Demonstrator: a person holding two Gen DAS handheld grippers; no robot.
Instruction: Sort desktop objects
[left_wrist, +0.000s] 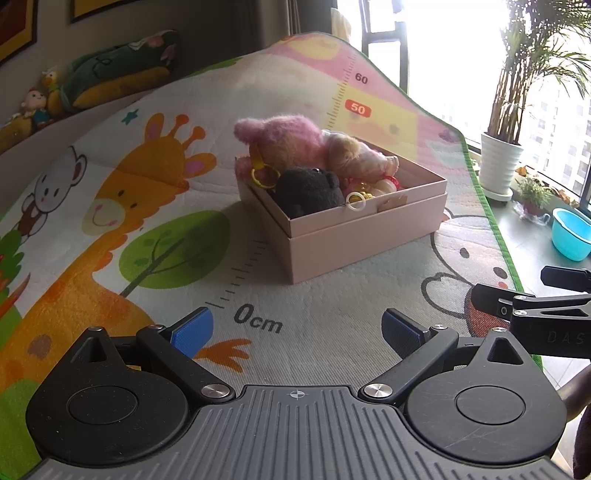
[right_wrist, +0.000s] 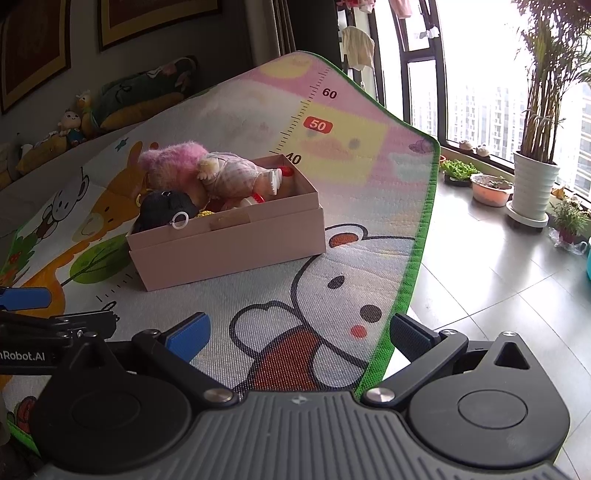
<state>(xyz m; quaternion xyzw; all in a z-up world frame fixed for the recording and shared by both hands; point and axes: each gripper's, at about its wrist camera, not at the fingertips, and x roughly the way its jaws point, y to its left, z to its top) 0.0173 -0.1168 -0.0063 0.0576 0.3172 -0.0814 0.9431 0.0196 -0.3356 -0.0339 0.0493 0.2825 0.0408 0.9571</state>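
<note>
A cartoon play mat (left_wrist: 332, 302) with a green border and a printed height ruler covers the surface, its far end curving up against a dark wall; to the right its edge gives way to grey tiled floor (right_wrist: 480, 280) running to tall windows, where a palm in a white pot (right_wrist: 533, 188) stands. One pink box (left_wrist: 365, 240), seated in its upturned lid, sits in the middle of the mat with bare mat open on all sides of it. It is packed full: a pink plush toy (left_wrist: 284, 136), a doll in checked clothes (right_wrist: 240, 171) lying across it, a black plush toy (left_wrist: 308, 190) at the near corner, and one white ring (left_wrist: 356, 202) hooked over the rim, with smaller red and yellow pieces I cannot make out. The left gripper (left_wrist: 297, 328) hovers over the mat near the "0cm" mark, jaws spread wide and empty. The right gripper (right_wrist: 297, 334), just beside it, is likewise open and empty, straddling the mat's green edge.
</note>
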